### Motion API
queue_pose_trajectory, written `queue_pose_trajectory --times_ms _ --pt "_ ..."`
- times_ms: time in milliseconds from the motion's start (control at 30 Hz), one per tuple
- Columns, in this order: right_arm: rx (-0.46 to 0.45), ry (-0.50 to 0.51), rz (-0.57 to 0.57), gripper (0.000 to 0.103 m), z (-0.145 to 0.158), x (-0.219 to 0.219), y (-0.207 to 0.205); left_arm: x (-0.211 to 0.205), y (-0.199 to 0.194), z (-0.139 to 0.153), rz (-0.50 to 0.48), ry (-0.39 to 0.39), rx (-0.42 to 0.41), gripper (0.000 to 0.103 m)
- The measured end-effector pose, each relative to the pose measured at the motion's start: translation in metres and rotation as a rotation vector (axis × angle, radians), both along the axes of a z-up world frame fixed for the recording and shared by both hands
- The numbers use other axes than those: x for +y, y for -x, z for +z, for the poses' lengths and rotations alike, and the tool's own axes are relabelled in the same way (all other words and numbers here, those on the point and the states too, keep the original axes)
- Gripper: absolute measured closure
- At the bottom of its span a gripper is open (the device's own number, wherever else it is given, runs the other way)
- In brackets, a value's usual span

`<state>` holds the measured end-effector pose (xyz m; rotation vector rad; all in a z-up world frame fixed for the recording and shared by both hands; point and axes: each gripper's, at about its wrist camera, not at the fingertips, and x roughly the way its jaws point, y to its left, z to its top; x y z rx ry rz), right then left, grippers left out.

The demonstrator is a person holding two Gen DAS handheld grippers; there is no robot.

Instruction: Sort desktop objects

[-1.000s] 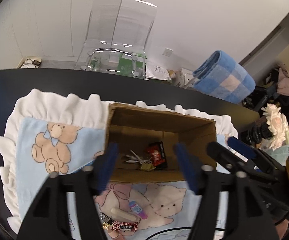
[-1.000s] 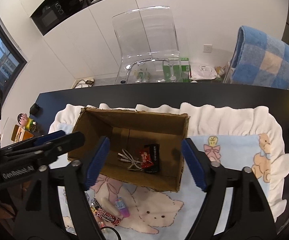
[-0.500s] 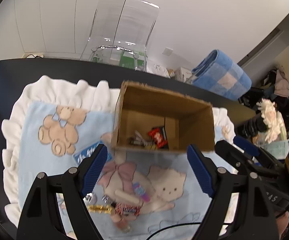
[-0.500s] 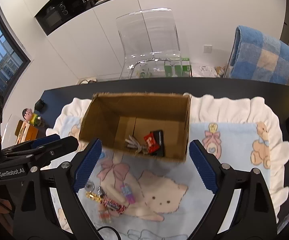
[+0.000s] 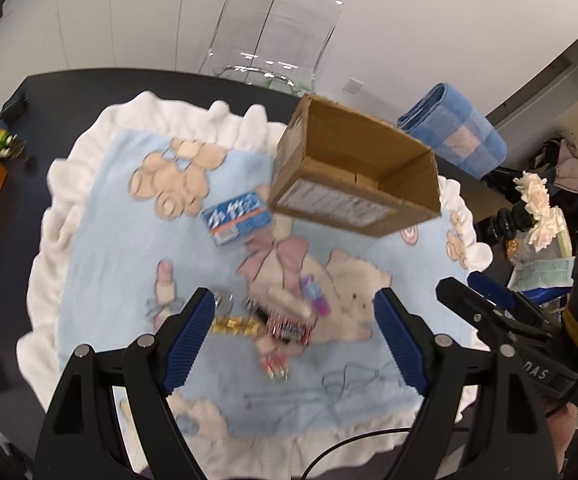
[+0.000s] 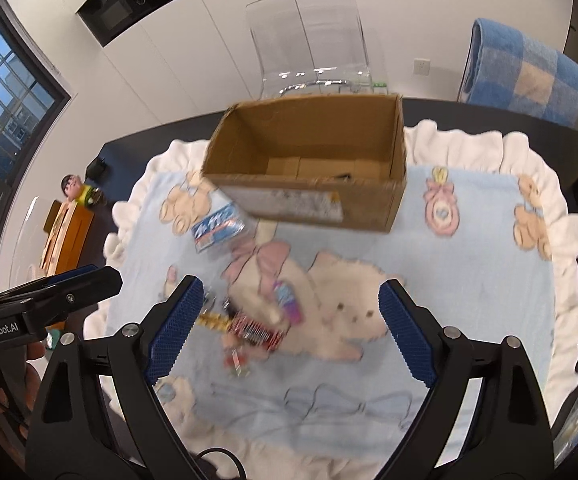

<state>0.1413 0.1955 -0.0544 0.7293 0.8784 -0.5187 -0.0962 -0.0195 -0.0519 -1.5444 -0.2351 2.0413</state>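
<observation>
Left wrist view showed we had pulled both claws back from the cardboard box (image 5: 353, 184), which a second earlier filled the space between our fingers and now sat at one o'clock on the blue blanket (image 5: 109, 248) over the dark surface (image 5: 69, 92). Our left claw (image 5: 295, 344) and right claw (image 6: 291, 328) both stood wide apart, holding nothing. The blue packet (image 5: 238, 216) lay at eleven o'clock beside the box. The blurred heap of small items (image 5: 285, 320) came into sight between the fingers, so we judged picking would start there.
</observation>
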Motion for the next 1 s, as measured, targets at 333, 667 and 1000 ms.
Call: queue_pose_trajectory --times_ms 333,667,1000 --pt "0.035 -0.034 -0.022 0.011 0.047 0.051 0.028 -0.037 -0.044 0.042 -0.046 0.054 0.022 0.022" --pt "0.104 -0.077 -0.018 0.010 0.005 0.082 0.033 -0.062 -0.057 -0.018 -0.006 0.030 -0.092 0.022" --pt "0.133 -0.144 0.023 0.010 -0.082 0.097 -0.002 -0.066 -0.040 -0.081 0.006 0.042 -0.063 0.022"
